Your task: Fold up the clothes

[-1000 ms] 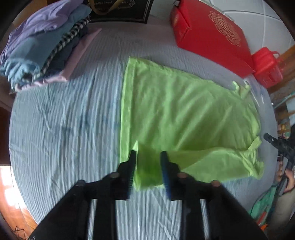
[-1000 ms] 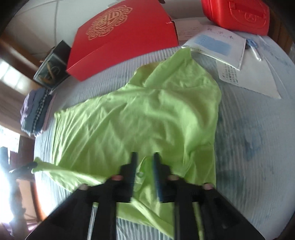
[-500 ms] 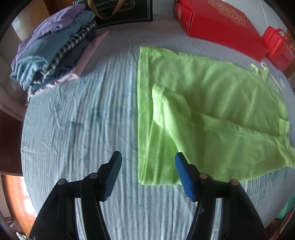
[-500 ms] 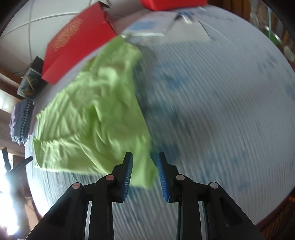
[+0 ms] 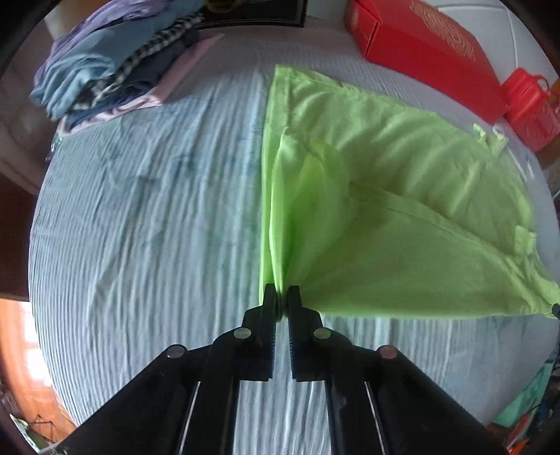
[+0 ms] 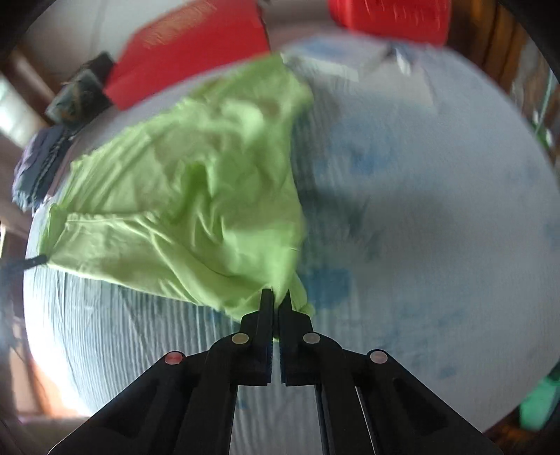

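Both grippers, left gripper point(image 5: 282, 292) and right gripper point(image 6: 276, 295), had just closed, fingers pinching the green shirt's point(image 5: 402, 196) near corners. One side flap already lay folded in; the rest remained. Folded stack point(image 5: 115, 59) sat far beyond the left fingers.

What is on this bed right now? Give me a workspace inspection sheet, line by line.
Surface: light blue ribbed bedspread, wrinkled, with faint blue stains.
Job's things: lime-green shirt lying partly folded, near edge bunched at both grippers.
Clutter: stack of folded clothes at the far left; red box; red container; papers, blurred.
Grippers: left gripper has just closed its jaws on the shirt's near left corner; right gripper has just closed its jaws on the near right corner.
Cables: nothing seen.
Surroundings: black bag beyond the clothes stack; wooden furniture at the edges.
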`<state>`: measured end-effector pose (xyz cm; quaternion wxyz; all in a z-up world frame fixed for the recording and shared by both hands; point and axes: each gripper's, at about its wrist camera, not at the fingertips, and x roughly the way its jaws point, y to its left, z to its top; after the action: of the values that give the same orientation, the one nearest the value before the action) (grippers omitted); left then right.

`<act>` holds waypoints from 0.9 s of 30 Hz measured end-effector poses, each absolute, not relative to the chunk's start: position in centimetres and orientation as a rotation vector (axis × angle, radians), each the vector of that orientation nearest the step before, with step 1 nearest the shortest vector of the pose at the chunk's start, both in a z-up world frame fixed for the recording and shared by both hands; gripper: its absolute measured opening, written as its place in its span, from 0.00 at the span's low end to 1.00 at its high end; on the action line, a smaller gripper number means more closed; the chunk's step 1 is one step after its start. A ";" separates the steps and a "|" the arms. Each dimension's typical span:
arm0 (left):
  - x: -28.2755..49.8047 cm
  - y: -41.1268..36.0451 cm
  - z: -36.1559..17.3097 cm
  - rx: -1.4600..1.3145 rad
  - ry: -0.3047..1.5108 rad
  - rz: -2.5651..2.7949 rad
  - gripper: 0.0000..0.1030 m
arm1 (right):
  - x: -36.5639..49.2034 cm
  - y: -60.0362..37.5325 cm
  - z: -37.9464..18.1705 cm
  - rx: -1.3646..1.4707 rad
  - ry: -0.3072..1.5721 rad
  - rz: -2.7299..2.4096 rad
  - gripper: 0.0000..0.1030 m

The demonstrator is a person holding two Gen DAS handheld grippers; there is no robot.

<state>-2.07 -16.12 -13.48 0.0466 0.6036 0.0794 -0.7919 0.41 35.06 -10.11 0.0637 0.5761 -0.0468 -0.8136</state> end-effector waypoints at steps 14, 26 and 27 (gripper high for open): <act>-0.9 -16.1 -13.1 1.837 0.216 -2.457 0.01 | 1.9 38.9 -13.3 1.975 -0.166 -2.387 0.23; -12.0 -13.9 -15.3 1.914 0.275 -2.544 0.02 | 1.3 36.4 -13.9 1.868 -0.349 -2.363 0.25; -12.4 -13.9 -15.5 1.930 0.293 -2.552 0.02 | 1.5 36.2 -14.5 1.882 -0.356 -2.353 0.25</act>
<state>-12.36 -13.86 -15.52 -0.0359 0.6002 0.0911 -0.7938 1.46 36.22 -14.47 0.0538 0.6193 -0.1173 -0.7745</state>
